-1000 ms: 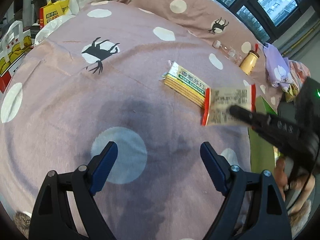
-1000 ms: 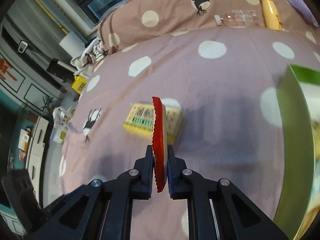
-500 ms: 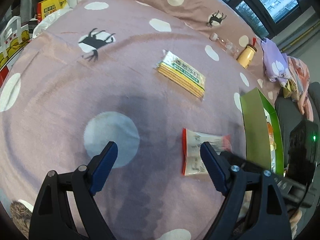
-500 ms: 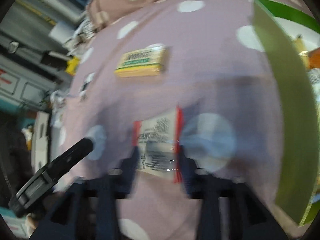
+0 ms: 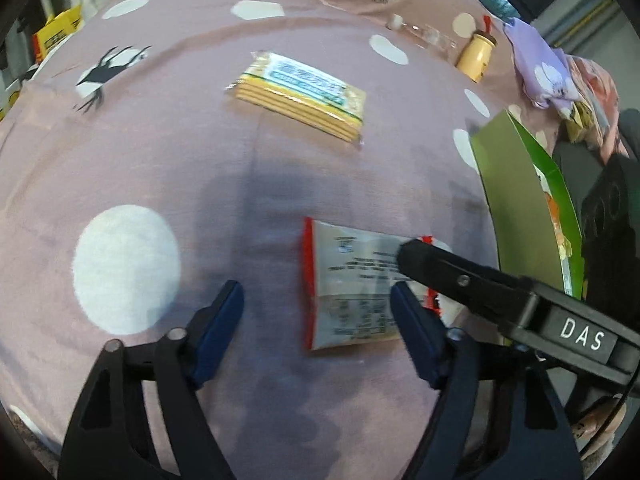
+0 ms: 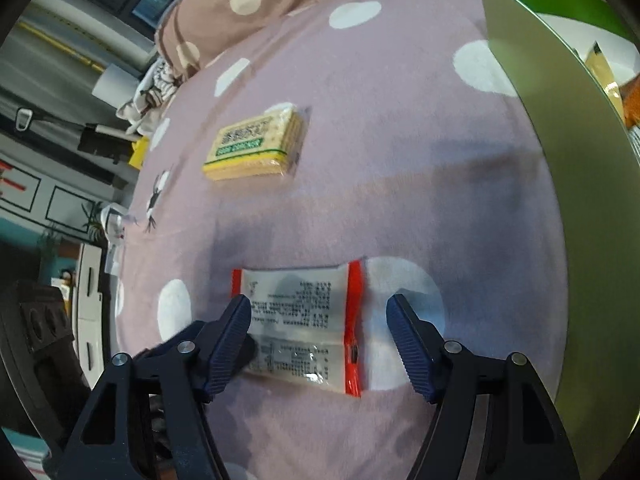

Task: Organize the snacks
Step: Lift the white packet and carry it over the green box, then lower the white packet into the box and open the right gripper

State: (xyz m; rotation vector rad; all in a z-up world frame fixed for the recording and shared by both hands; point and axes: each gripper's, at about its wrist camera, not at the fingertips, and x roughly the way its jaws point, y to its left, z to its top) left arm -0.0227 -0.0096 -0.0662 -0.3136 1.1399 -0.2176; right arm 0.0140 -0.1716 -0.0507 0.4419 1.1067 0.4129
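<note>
The small white snack packet with red crimped ends [image 6: 298,326] lies flat on the bed's mauve cover with pale dots [image 5: 128,160], printed side up. The right claw [image 6: 319,344] has just been opening and stands released: its ridged blue pads straddle the packet, the left pad over the packet's left end, the right pad clear of its red edge above a pale dot, neither pressing on it.

In the left wrist view, the same packet [image 5: 348,284] sits just ahead of the left claw [image 5: 316,330], nearer its right-hand finger [image 5: 412,332], which overlaps the packet's edge. That claw has just been closing a little, yet its jaws stand apart with only bedcover between them, so it grips nothing. The right claw's black finger [image 5: 448,268] reaches in from the right and overlaps the packet's far end.

Further up the bed rests a clear-wrapped stack of yellow crackers with a green-and-white label [image 5: 300,94], well apart from the packet. At the right edge stands an open green cardboard box [image 5: 516,184], its wall upright, with orange and yellow packets glimpsed inside in the right wrist view. Near the pillow lie a yellow bottle with a brown cap [image 5: 476,58] and, beside it, a clear plastic bottle [image 5: 424,32].
</note>
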